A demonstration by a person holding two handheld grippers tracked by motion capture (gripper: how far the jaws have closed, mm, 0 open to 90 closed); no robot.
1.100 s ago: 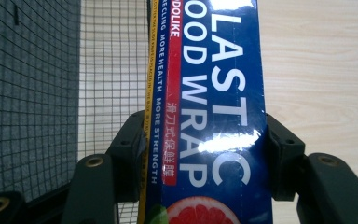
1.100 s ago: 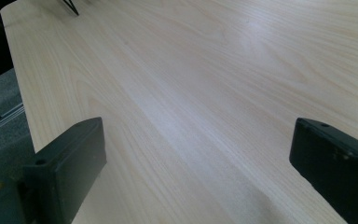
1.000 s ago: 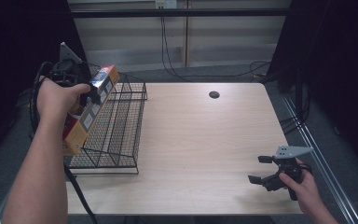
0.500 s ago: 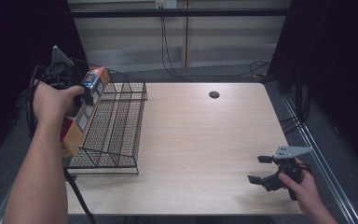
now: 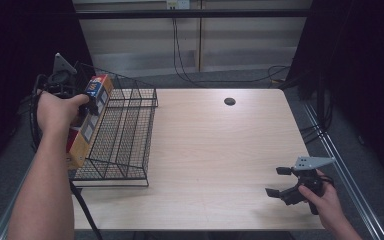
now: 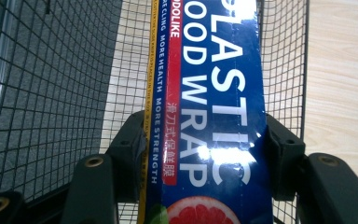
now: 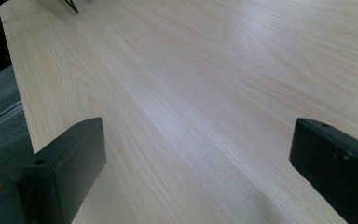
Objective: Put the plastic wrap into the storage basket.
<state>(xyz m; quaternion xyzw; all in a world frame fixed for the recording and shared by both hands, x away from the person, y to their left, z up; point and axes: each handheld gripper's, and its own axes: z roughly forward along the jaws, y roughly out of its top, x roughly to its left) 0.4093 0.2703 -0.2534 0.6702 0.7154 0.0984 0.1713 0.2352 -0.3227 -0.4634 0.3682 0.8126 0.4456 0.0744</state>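
The plastic wrap box (image 6: 214, 116), pinched by the left tongs (image 6: 205, 158), should be lowered level into the wire rack (image 5: 125, 135); the right tongs (image 5: 286, 185) are held spread.

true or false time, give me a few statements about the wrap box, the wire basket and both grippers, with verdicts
1. The left gripper is clamped on the plastic wrap box. True.
2. The right gripper holds a cup. False: its jaws stand open with nothing between them, over the bare table.
3. The box is held at the left side of the wire basket. True.
4. The wire basket sits on the table's right half. False: it stands at the left edge.
5. The box is green. False: its face is blue with white lettering and one orange side.
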